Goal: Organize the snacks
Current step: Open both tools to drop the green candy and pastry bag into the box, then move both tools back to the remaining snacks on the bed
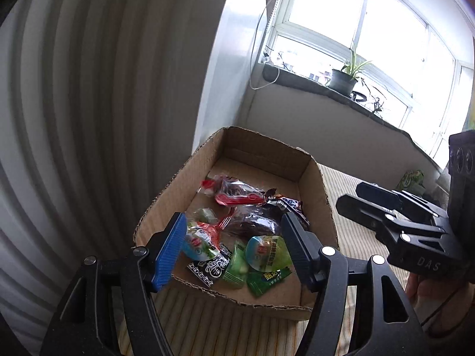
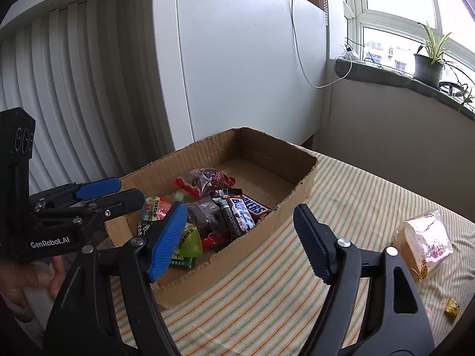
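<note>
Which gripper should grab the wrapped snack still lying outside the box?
Right, probably. The wrapped snack lies on the striped cloth just beyond its open fingers; the left gripper hovers over the cardboard box.

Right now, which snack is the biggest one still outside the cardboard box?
The clear-wrapped bread packet lying on the striped cloth, right of the cardboard box. The only other loose snack, a small yellow candy, is much smaller and nearer the camera.
</note>
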The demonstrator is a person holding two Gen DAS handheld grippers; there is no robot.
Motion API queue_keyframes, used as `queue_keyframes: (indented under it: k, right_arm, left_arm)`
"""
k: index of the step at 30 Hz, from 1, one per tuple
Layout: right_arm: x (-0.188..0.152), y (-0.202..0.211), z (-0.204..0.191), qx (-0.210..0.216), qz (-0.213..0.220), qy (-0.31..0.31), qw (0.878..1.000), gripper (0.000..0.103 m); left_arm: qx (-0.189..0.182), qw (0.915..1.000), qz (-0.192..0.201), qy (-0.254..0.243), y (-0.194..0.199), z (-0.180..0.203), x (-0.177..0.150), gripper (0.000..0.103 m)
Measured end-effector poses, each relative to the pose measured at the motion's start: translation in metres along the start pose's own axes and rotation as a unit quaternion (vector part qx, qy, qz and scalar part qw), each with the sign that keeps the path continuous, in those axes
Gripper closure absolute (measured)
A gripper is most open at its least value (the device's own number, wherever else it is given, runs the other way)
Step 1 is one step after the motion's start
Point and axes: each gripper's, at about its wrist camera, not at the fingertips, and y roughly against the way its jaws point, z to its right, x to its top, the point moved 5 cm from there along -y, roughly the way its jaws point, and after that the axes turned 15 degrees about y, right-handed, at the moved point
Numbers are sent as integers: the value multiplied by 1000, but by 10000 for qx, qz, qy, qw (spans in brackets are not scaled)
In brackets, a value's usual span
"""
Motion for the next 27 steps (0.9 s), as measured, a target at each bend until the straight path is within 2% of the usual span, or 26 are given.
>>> queue_keyframes:
  k: [4, 9, 16, 27]
  right_arm:
    - [-6, 11, 1, 90, 41, -135, 9999, 20]
    - [-14, 30, 6, -104, 104, -154, 9998, 20]
    - [-48, 61, 43, -468, 103, -516, 9975, 20]
    - [-118, 132, 119, -1156, 127, -1269, 9851, 20]
  left_arm:
    - [-34, 9999, 109, -6, 15, 3, -1, 32]
    - [-60, 9999, 72, -118, 24, 15, -2, 30]
    - [-153, 9984, -44, -545, 19, 62, -7, 30]
    - [-596, 9902, -459, -1178, 4, 152, -48, 28]
